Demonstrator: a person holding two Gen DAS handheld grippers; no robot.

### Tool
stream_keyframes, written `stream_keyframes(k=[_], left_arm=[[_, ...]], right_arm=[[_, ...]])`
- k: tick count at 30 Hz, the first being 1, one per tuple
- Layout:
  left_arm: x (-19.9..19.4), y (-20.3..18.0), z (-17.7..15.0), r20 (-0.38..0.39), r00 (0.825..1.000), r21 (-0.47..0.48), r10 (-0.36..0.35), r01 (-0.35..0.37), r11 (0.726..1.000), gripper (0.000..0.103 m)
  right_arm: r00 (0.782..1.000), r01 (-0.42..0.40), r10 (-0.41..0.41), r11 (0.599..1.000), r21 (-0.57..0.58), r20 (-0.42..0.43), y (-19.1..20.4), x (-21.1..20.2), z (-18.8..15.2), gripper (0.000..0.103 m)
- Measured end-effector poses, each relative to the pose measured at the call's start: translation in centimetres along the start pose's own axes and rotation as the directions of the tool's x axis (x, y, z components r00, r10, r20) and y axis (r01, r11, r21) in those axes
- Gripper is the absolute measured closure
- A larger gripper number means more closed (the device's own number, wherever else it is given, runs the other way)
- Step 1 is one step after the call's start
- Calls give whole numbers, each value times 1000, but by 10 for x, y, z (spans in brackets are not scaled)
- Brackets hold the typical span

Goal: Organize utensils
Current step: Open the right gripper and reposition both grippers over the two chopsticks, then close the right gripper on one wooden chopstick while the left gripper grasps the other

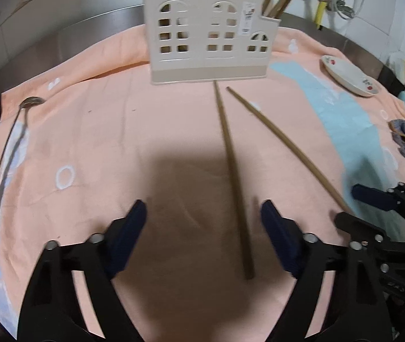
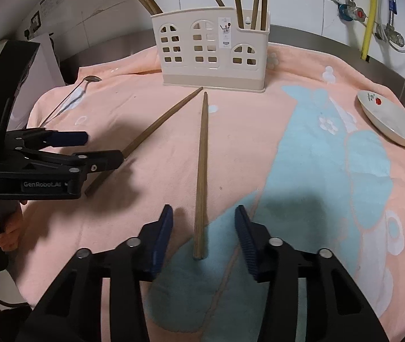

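Holder: a cream plastic utensil holder (image 2: 212, 52) shaped like a house front with window cut-outs stands upright at the far side of the towel.
Holder contents: several brown chopsticks (image 2: 238, 2) stand in it, leaning out of the top at both ends (which compartment each sits in cannot be told).
Loose chopsticks: two lie flat on the towel, thin tips nearly meeting just in front of the holder. The left chopstick (image 1: 232, 176) runs back between the open fingers of the left hand-held gripper (image 1: 204, 213); the right chopstick (image 2: 201, 176) runs back between those of the right hand-held gripper (image 2: 204, 218).
Left hand-held gripper: spread wide, holding nothing, low over the thick end of its chopstick.
Right hand-held gripper: also wide apart and empty, fingers on either side of its chopstick without touching it.
Spoon: a metal spoon (image 1: 8, 154) lies at the far left of the towel, well apart from the chopsticks.
Dish: a shallow white dish (image 2: 389, 122) with small red flowers sits at the right edge.
Surface: a peach towel (image 1: 111, 131) with a pale blue patch covers a steel counter (image 2: 342, 41).
Room: white wall tiles behind, with a yellow hose (image 2: 369, 14) and valves.
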State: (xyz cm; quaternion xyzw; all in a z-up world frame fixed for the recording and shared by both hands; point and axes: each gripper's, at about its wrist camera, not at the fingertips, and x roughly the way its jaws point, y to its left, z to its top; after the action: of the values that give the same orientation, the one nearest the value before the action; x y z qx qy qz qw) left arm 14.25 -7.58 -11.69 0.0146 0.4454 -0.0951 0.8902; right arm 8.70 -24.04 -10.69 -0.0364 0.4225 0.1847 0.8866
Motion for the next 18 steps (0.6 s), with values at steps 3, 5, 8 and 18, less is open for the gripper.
stream_keyframes(k=[3,5,8,18], left_arm=[[-2,-7,1,9,999,19,-36,36,999,36],[-3,-10,1,19,998,29,-58,58,998,43],[-3,-14,2,21,995,34,-99,99,995,47],[9,-11,3,0,988,21,-152,152,988,70]], right_arm=[[1000,-3,3,1000,-1,9,2,-1,1,70],[1000,-2,2,1000,1,10,2,0,1,74],[1000,-3,3,1000,5,4,2,2,0,75],[1000,2,-2,1000,1,0,3,4,1,88]])
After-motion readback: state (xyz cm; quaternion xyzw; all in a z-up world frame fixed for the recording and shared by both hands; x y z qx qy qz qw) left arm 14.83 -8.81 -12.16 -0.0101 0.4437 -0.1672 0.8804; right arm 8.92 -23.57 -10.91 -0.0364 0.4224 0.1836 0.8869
